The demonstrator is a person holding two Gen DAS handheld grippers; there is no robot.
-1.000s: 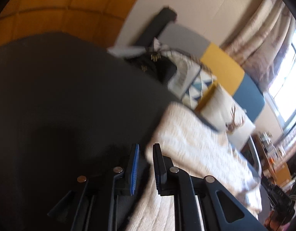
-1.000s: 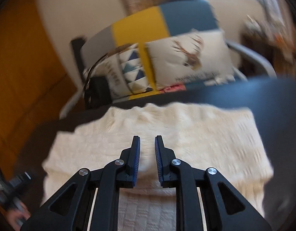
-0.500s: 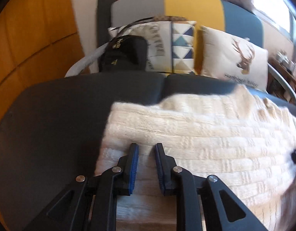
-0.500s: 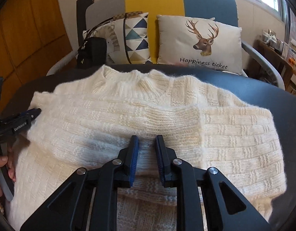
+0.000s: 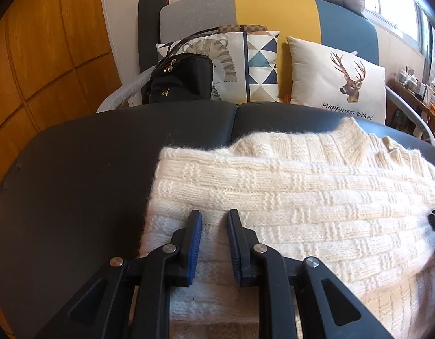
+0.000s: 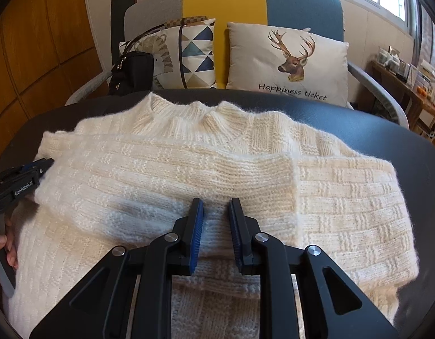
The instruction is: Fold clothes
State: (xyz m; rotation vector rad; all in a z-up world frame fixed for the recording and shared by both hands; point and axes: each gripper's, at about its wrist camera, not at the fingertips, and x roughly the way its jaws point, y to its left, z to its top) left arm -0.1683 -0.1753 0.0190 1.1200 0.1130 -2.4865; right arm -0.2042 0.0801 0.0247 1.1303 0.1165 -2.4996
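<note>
1. The cream sweater (image 6: 189, 169) lies on the dark surface (image 5: 76, 183), sleeves folded across its body.
2. Left hand-held gripper (image 5: 214, 216) and right hand-held gripper (image 6: 216, 204) hover over it, jaws parted, holding nothing.
3. Judging by its spread, further folding seems left.

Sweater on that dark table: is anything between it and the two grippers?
Nothing visible. The left gripper and right gripper both hover open directly over the sweater, with no object between. The bag and cushions sit behind the table.
</note>
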